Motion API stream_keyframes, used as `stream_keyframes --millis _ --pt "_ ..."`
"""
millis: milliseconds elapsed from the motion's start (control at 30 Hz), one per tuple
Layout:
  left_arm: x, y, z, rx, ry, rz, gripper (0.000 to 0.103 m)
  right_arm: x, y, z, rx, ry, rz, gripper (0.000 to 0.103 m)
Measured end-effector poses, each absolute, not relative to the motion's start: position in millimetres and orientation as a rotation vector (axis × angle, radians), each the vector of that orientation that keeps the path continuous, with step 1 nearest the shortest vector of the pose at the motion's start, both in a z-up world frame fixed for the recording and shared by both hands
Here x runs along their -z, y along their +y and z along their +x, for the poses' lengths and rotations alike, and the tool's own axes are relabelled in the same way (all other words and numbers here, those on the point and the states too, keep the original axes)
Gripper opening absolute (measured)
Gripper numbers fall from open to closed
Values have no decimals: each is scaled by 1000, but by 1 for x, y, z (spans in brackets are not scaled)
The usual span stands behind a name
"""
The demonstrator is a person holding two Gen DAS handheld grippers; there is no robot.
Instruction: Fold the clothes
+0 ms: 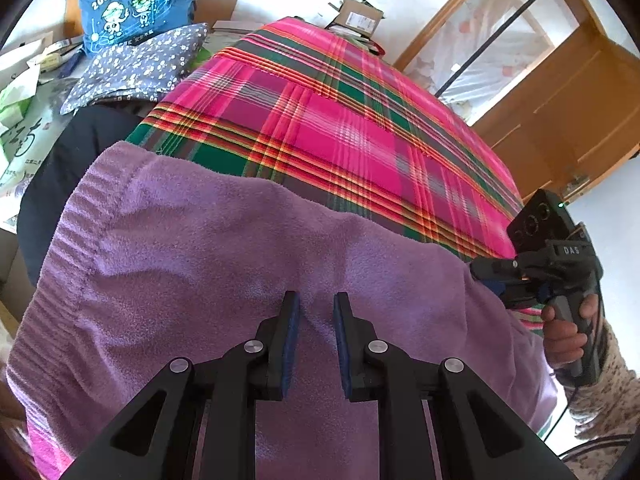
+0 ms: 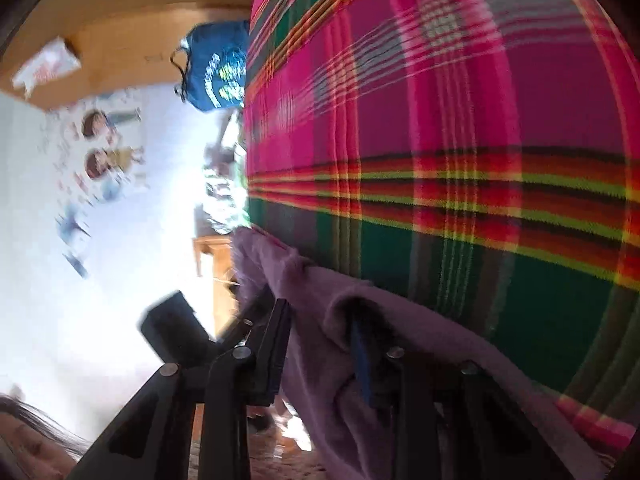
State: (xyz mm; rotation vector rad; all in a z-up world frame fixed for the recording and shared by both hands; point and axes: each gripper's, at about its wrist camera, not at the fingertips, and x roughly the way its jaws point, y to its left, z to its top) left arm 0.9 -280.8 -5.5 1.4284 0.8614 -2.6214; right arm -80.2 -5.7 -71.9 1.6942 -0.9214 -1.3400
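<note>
Purple fleece fills your left gripper view — the sweater lies on the plaid blanket, ribbed hem to your left, its long axis running across. Left fingers stand slightly apart with a pinch of fabric between them; whether they clamp it, I cannot tell. Your right gripper sits at the sweater's right edge — fingers straddle a fold, the right one buried in it. The right hand is nearer that edge. Readable: "2025年ACC安全日" on the blue bag, "DAS" on the right gripper.
</note>
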Motion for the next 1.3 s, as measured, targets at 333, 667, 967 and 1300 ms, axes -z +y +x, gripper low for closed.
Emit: stream_keyframes --millis 333,667,967,1300 --pt "7 -283 1 2626 884 1419 18 65 5 -84 1354 -939 1653 7" --pt "7 -283 2 2626 887 1413 18 53 2 -88 1447 -818 1650 6" --pt "7 -283 1 2624 888 1413 18 46 14 -107 1496 -836 1589 5" --pt "5 -282 0 2617 870 1416 18 49 -1 -117 1541 -643 1645 5"
